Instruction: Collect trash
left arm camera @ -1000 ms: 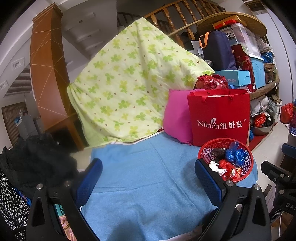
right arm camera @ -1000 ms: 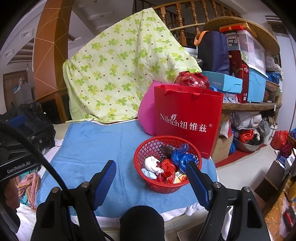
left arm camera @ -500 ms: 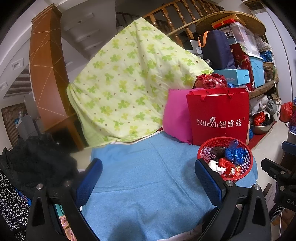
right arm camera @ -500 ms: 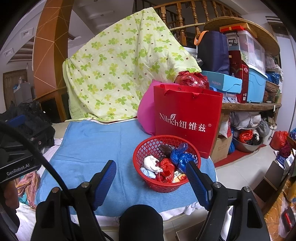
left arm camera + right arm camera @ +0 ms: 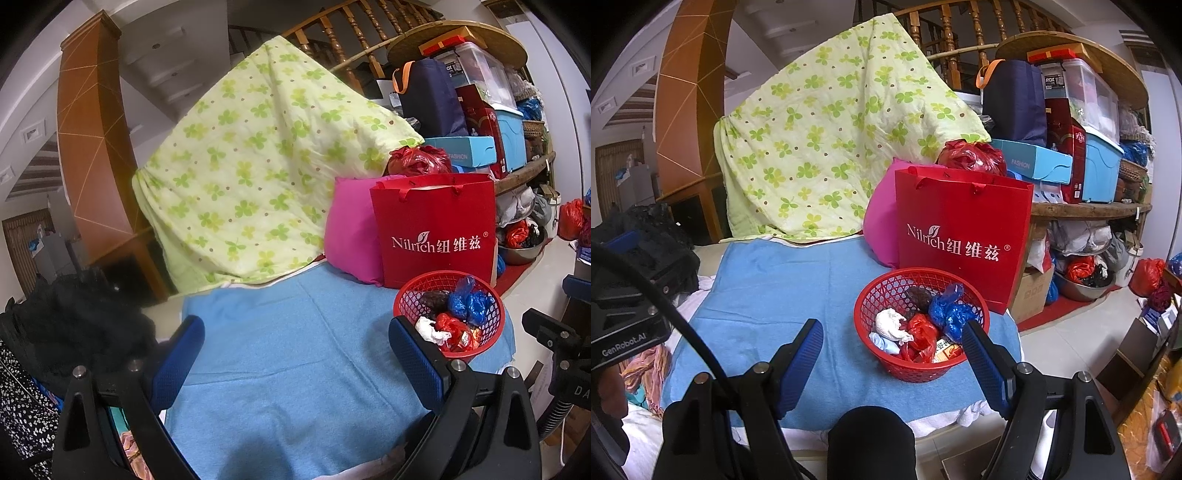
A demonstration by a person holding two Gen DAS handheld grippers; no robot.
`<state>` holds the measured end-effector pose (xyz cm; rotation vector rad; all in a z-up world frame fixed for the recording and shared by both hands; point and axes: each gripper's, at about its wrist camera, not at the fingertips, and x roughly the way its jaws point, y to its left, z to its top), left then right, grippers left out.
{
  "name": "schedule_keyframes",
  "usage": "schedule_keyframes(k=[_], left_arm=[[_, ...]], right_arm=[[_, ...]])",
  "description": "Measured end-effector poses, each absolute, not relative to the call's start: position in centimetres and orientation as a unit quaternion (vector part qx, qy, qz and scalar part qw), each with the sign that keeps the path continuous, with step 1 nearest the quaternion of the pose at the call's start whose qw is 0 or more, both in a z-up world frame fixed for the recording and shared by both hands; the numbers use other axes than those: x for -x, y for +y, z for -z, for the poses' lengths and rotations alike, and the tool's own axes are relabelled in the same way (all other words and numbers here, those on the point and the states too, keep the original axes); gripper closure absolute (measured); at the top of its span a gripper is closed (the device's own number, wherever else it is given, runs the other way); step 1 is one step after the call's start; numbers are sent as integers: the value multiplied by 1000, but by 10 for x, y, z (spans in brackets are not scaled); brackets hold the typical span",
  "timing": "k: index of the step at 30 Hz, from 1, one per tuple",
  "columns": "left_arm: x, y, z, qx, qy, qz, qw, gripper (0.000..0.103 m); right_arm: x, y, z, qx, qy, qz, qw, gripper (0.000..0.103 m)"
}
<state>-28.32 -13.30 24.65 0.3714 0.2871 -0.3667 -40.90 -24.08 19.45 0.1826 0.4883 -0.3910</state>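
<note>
Your right gripper (image 5: 892, 356) is wide open and holds nothing. Your left gripper (image 5: 295, 350) is also spread wide and empty. The round red plastic mesh basket (image 5: 921, 365) with crumpled wrappers and bags sits on the blue towel (image 5: 783, 288), just ahead of your right fingers, a little toward the right one. It lies far right of the left gripper, so the right hand is nearer.

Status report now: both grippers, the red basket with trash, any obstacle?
Left gripper open, empty. Right gripper open, empty. Red basket on blue cloth, holding bagged trash. Nothing blocking; red paper bag just behind.
</note>
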Motion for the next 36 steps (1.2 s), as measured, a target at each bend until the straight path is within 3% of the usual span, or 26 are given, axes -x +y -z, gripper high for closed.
schedule_keyframes(k=[36], left_arm=[[293, -128, -240, -196, 143, 185, 952, 3]], right_arm=[[407, -249, -189, -78, 275, 205, 936, 22]])
